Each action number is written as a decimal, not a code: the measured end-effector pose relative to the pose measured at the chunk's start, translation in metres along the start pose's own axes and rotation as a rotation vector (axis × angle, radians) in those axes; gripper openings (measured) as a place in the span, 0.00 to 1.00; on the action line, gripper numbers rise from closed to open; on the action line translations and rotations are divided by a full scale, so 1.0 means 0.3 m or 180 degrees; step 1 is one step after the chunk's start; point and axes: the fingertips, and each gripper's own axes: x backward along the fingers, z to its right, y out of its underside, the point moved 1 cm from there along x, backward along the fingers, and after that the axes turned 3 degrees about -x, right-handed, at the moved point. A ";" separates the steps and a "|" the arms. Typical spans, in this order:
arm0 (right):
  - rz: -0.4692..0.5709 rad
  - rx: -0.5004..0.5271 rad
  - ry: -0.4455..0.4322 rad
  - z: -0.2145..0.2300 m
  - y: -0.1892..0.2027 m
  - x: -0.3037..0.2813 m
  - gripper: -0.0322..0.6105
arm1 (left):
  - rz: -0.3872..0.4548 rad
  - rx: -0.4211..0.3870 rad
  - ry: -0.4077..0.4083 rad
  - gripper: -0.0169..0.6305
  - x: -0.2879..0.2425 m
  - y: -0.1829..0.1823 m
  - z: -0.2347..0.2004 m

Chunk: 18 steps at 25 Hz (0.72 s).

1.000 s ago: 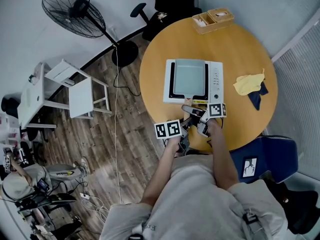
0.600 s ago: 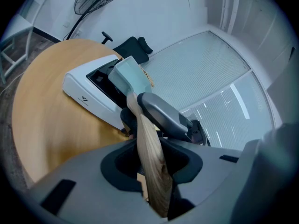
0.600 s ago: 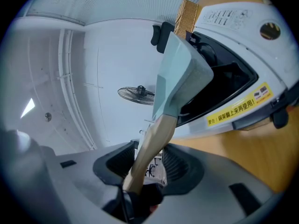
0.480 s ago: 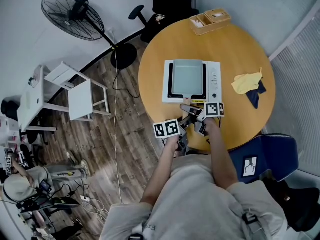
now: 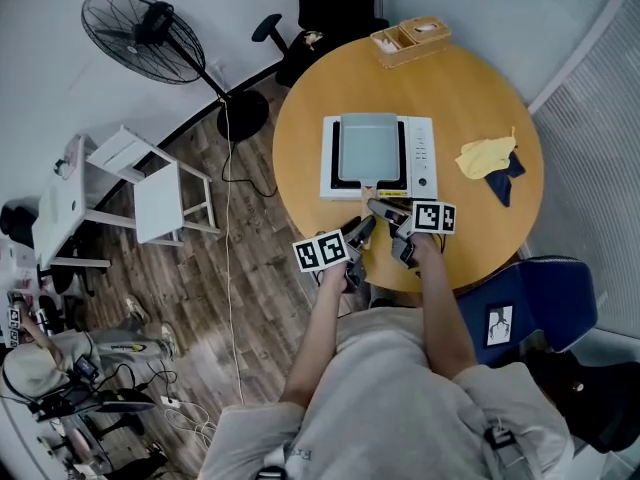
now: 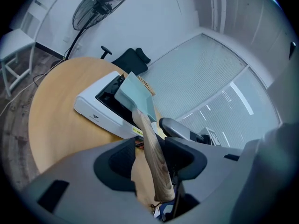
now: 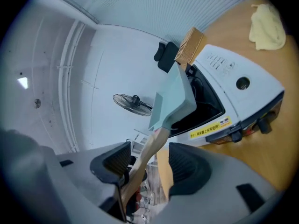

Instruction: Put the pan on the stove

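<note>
Head view: the pan (image 5: 368, 146) is being left resting on the stove (image 5: 424, 158), mid tabletop (image 5: 470, 88). The jaws of the left gripper (image 5: 362, 230) and the right gripper (image 5: 385, 211) have just been opening and are being held spread around the wooden handle (image 6: 152, 157), unpinched, so the placing is judged done.

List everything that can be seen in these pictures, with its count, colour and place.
Round wooden table: one, tan, centre.
White stove: one, on the table.
Square pan with wooden handle: one, pale teal, on the stove.
Yellow cloth, dark blue cloth: one each, table's right.
Wooden box: one, table's far edge.
Black standing fan: one, floor.
Black office chair, blue chair: one each, beside the table.
Left tool, right tool: grey; jaws just opened, handle between them.
</note>
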 end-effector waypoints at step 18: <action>0.0574 0.1068 0.0503 -0.135 0.100 0.251 0.43 | 0.0234 -0.1002 -0.0363 0.34 0.216 -0.021 0.080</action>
